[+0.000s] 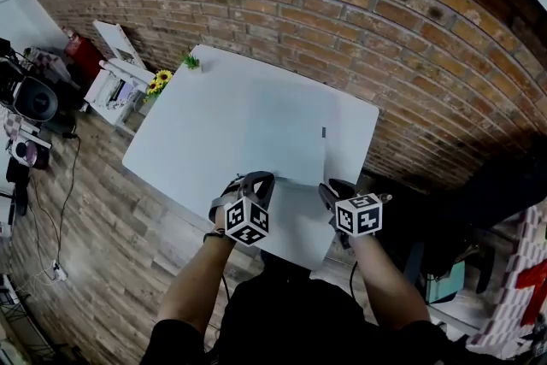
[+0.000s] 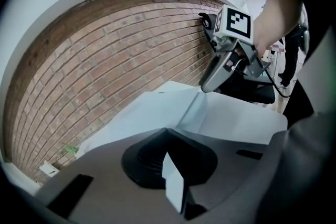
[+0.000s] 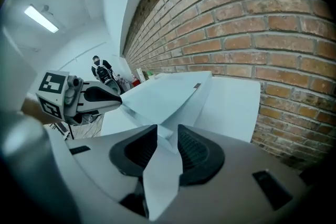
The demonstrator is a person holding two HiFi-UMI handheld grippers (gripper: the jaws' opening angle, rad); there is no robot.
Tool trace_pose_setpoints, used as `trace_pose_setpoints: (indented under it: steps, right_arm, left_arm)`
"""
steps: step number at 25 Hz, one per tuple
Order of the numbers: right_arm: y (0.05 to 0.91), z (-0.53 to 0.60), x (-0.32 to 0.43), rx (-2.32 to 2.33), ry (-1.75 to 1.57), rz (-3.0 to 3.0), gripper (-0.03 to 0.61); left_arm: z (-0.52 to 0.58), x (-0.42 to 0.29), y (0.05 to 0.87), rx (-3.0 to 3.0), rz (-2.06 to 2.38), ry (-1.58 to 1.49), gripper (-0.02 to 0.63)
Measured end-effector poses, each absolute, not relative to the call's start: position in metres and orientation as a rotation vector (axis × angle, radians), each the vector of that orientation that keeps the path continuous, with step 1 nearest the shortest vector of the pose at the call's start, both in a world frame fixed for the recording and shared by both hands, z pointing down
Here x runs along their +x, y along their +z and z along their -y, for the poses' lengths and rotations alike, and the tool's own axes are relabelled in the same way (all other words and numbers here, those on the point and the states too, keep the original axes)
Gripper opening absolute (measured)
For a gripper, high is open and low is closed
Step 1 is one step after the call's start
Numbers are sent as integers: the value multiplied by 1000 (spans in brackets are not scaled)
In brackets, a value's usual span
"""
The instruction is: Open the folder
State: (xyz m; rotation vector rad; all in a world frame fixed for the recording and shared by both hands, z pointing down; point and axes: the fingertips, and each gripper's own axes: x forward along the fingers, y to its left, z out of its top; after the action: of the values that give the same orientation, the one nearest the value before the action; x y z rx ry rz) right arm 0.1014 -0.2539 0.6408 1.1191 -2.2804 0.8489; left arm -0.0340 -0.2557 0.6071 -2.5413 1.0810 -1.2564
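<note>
Head view: one white folder [image 1: 299, 222] lay at the near edge of the one white tabletop [image 1: 205, 132]. The left claw [image 1: 256, 181] and right claw [image 1: 333, 189] both sat at the folder's near edge, apart from each other. Only this view showed the flowers [image 1: 159, 81] by the tabletop's far-left edge.

Left gripper view: the left claw was closed, pinching a thin white leaf of the folder. The right claw's tip stood just beside the folder's raised leaf, with a brick wall [image 2: 94, 60] behind.

Right gripper view: the right claw stood open, and a folder leaf ran between its jaws unpressed. Only this view showed one person [image 3: 100, 68], far off.

Count: two claws, one folder.
</note>
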Motion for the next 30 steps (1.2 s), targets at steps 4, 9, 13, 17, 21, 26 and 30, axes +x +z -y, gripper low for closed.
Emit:
trace_pose_setpoints:
  steps: [4, 9, 13, 17, 21, 26, 30]
  right_arm:
    - [650, 262, 96, 1122, 847, 2262, 140]
    - [655, 261, 90, 1097, 850, 2255, 135]
    - [655, 253, 90, 1065, 863, 2259, 166]
    - [657, 250, 92, 1056, 871, 2256, 183]
    - [664, 252, 94, 1056, 864, 2236, 184]
    - [678, 257, 93, 1059, 844, 2192, 181]
    - [682, 256, 94, 1050, 847, 2183, 178]
  left_arm:
    - [259, -36, 609, -2523, -1067, -1273, 15]
    - [254, -23, 625, -2394, -908, -1351, 20]
    - [250, -14, 643, -2396, -810, -1407, 204]
    - [254, -15, 657, -2382, -760, -1461, 238]
    - [264, -17, 657, -2372, -766, -1466, 238]
    - [267, -16, 656, -2388, -736, -1474, 236]
    - [266, -16, 652, -2391, -722, -1467, 212]
